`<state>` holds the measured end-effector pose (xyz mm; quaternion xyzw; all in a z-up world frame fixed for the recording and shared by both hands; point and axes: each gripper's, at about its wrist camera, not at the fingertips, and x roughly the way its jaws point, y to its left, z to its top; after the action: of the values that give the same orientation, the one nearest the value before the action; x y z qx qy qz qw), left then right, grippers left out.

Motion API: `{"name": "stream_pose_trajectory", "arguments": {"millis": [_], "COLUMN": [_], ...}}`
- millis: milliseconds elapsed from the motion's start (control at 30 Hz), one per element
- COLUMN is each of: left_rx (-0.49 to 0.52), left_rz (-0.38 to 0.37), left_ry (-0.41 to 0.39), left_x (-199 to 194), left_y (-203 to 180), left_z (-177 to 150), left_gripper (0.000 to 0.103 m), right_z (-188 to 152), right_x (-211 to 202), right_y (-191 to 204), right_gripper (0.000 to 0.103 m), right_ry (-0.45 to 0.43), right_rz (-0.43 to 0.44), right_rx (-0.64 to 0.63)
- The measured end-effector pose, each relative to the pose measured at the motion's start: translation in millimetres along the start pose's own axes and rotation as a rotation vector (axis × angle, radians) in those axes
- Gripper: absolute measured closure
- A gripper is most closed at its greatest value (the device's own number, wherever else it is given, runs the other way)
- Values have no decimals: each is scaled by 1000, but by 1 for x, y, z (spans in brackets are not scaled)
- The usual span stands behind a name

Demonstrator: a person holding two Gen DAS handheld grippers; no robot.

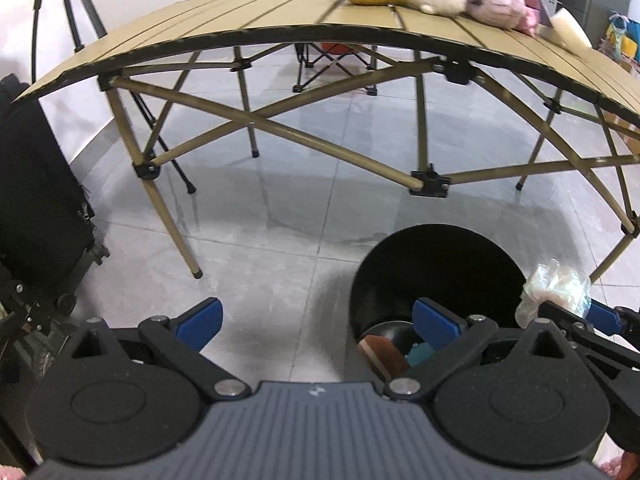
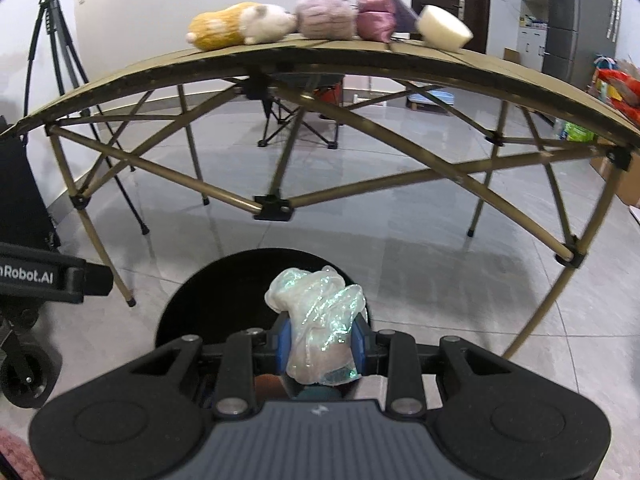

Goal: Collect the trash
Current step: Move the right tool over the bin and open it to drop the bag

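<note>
The right gripper (image 2: 320,340) pinches 1 crumpled plastic wrapper (image 2: 320,320) just above the black trash bin (image 2: 188,312), not yet dropped. The left gripper (image 1: 316,320) is spread and empty beside the bin, which already holds some items.

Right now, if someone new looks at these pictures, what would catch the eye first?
Most striking is the shiny crumpled plastic wrap, pinched in the right claw just above the black trash bin on the floor. Next comes the row of soft toys on the far side of the folding table. The left claw stands wide open and empty beside the bin.
</note>
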<state>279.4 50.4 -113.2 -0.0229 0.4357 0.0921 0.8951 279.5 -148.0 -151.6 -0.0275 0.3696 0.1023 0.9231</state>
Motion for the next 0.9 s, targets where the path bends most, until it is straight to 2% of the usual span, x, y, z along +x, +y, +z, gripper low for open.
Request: {"name": "stream_pose_trajectory", "arguments": {"millis": [400,900], "left_rx": [-63,-87], "left_rz": [22,46], "left_ry": [28,55], "left_x": [7,16], "left_y": [40,57], "left_z": [-2,-5], "left_gripper": [0,0], "right_z": [12,10], "right_x": [24,62], "right_y": [44,59], "right_gripper": [74,74], "right_ry": [30,148], "right_rz": [30,12], "right_rx": [-34,2]}}
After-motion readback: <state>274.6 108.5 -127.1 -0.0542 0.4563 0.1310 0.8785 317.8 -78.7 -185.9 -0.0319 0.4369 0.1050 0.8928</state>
